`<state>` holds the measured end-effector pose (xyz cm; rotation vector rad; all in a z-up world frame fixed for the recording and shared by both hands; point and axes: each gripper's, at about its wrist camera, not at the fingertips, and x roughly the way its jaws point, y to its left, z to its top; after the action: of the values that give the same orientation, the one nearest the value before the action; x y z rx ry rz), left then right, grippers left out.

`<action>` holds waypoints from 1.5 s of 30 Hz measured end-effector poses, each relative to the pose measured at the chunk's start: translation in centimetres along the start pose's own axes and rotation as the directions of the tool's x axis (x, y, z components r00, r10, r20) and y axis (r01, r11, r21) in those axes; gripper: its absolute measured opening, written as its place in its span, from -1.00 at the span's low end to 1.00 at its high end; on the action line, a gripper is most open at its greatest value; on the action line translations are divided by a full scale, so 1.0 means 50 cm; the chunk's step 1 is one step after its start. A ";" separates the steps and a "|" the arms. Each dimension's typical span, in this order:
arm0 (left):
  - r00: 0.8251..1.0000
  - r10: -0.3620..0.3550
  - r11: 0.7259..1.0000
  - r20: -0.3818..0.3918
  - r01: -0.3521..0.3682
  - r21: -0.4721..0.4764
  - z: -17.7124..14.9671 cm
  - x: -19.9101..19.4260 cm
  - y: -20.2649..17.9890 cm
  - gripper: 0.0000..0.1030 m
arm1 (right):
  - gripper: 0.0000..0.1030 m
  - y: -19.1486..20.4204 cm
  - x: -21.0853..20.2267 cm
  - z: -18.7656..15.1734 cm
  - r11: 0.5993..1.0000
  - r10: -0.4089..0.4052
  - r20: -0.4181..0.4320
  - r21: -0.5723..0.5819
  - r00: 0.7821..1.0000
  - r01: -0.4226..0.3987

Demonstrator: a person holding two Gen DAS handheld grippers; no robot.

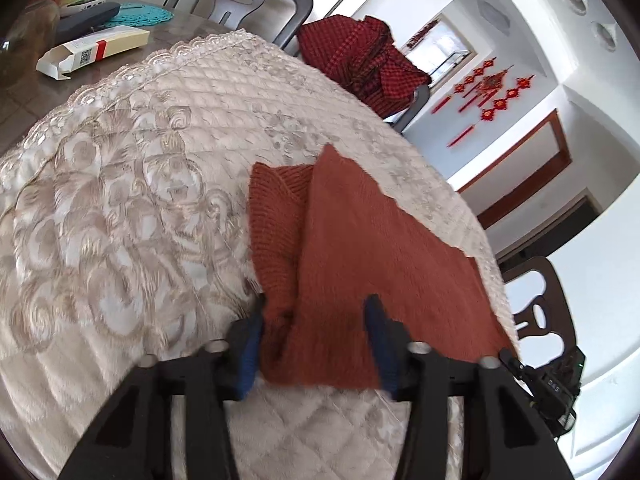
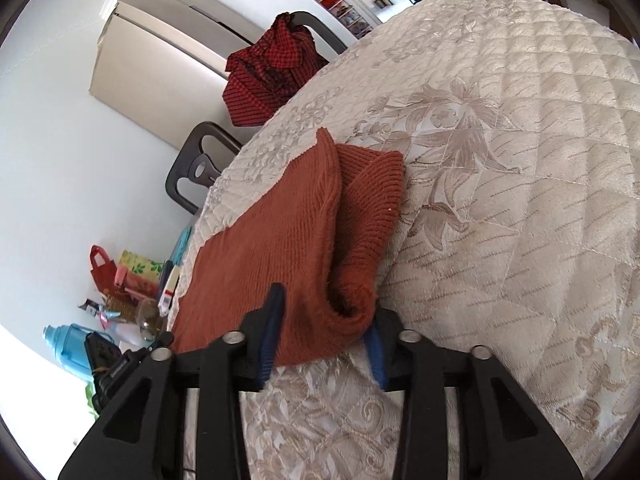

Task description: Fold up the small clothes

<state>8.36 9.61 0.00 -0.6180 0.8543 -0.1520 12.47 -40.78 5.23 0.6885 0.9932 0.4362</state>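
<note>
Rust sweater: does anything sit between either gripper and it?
Nothing visible does. The rust sweater lies on the quilted cover, its near edge between the open fingers of both the left gripper and the right gripper.

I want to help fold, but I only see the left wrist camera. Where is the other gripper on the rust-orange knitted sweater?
Observer: The right gripper straddles the near hem of the rust-orange knitted sweater. Its fingers are apart, with a rolled fold between them.
Operator: What's behind the red checked cloth on the chair?
Observer: A tall beige cabinet, perhaps a fridge, stands against the wall behind the red checked cloth.
Operator: Is there anything blue I can't see?
Observer: Yes, a light blue plastic bottle is at the left edge of the right wrist view. I cannot tell what it stands on.
</note>
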 end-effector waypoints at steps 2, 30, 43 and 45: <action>1.000 0.006 1.000 -0.007 -0.006 -0.012 0.004 0.006 0.003 -0.49 | -0.61 -0.003 0.003 0.002 1.000 -0.009 -0.001 0.003 1.000 0.009; 0.997 -0.018 0.993 -0.071 0.026 0.113 -0.142 -0.114 0.000 -0.60 | -0.72 -0.031 -0.140 -0.134 0.998 -0.058 -0.052 -0.037 0.997 0.056; 0.998 -0.007 0.990 -0.066 0.016 0.137 -0.156 -0.116 -0.005 -0.60 | -0.72 -0.035 -0.148 -0.133 0.998 -0.045 -0.048 -0.050 0.998 0.043; 0.998 -0.009 0.991 -0.067 0.018 0.133 -0.157 -0.116 -0.003 -0.58 | -0.72 -0.039 -0.146 -0.133 0.998 -0.047 -0.054 -0.052 0.997 0.044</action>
<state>-1.28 8.11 0.05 -0.4952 0.8961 -0.2412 3.15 -44.55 5.91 0.6101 1.0447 0.4413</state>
